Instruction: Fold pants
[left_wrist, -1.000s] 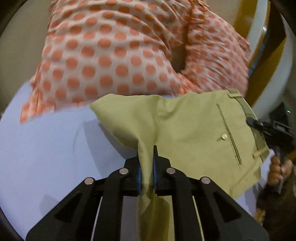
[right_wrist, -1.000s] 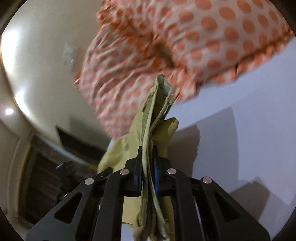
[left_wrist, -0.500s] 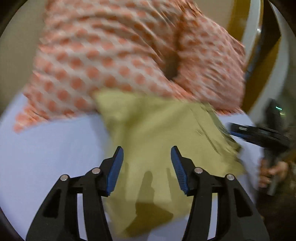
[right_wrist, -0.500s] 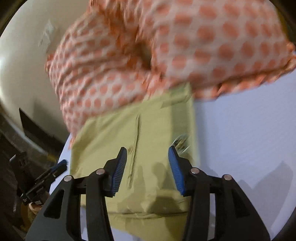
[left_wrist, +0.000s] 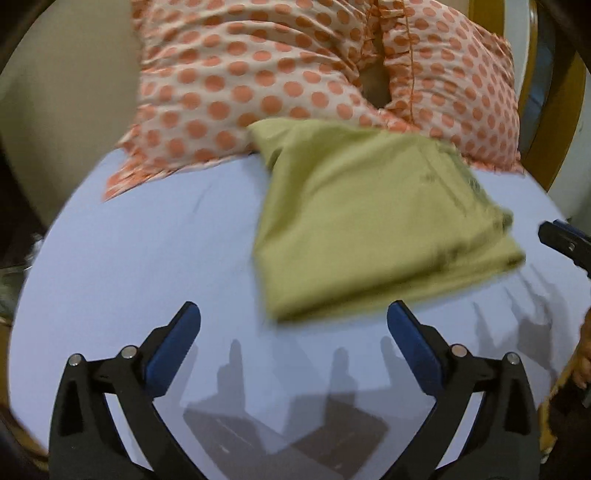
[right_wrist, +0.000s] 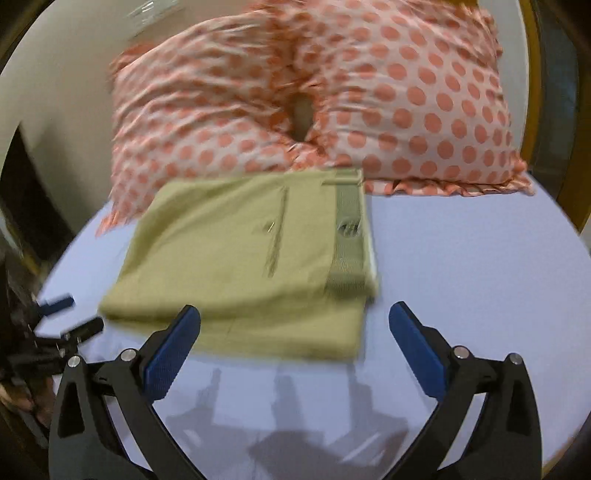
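Folded olive pants (left_wrist: 373, 218) lie against a polka-dot pillow (left_wrist: 266, 77); left gripper (left_wrist: 293, 332) and right gripper (right_wrist: 294, 332) hover near them, fingers spread wide, holding nothing.

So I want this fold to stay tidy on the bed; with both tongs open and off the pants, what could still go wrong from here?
1. The folded pants lie with their far edge against the polka-dot pillows; if a pillow slumps, it could ruffle the fold.
2. The layers look uneven at the near edge, so any nudge from the left tongs or right tongs, which sit open just short of it, may slide them apart on the blue sheet.
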